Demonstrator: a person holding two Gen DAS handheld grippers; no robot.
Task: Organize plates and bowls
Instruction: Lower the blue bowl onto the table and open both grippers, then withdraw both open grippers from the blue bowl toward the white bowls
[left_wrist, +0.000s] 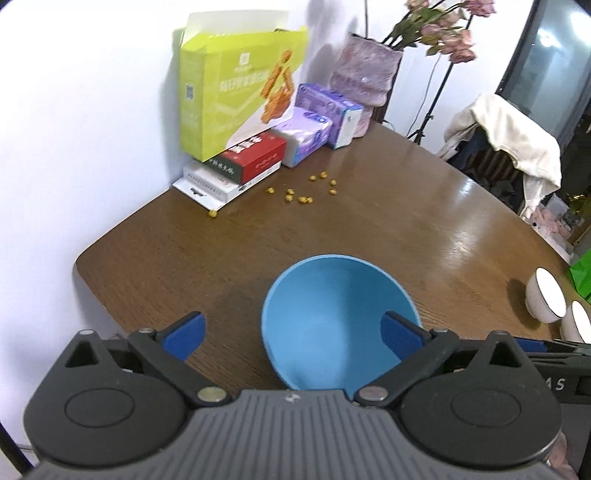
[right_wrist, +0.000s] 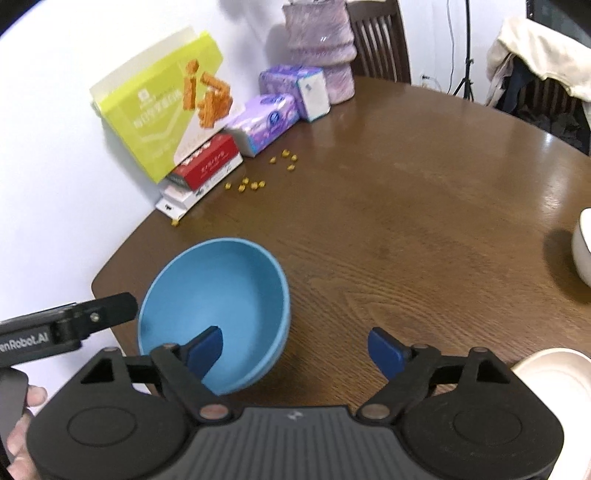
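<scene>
We saw a plain blue bowl (left_wrist: 334, 317) upright near the desk (left_wrist: 388, 221) edge; both hand-held grippers, left (left_wrist: 291, 332) and right (right_wrist: 295, 347), gaped, gripping nothing.

Lighting: bright, even indoor light; broad glare streaks on wooden table (left_wrist: 424, 206) far/right side. Soft shadows under blue bowl (left_wrist: 332, 314) & on white wall (left_wrist: 74, 110). Quality: strong fisheye bending at edges, corners vignetted; slight motion blur overall, box print illegible.
</scene>
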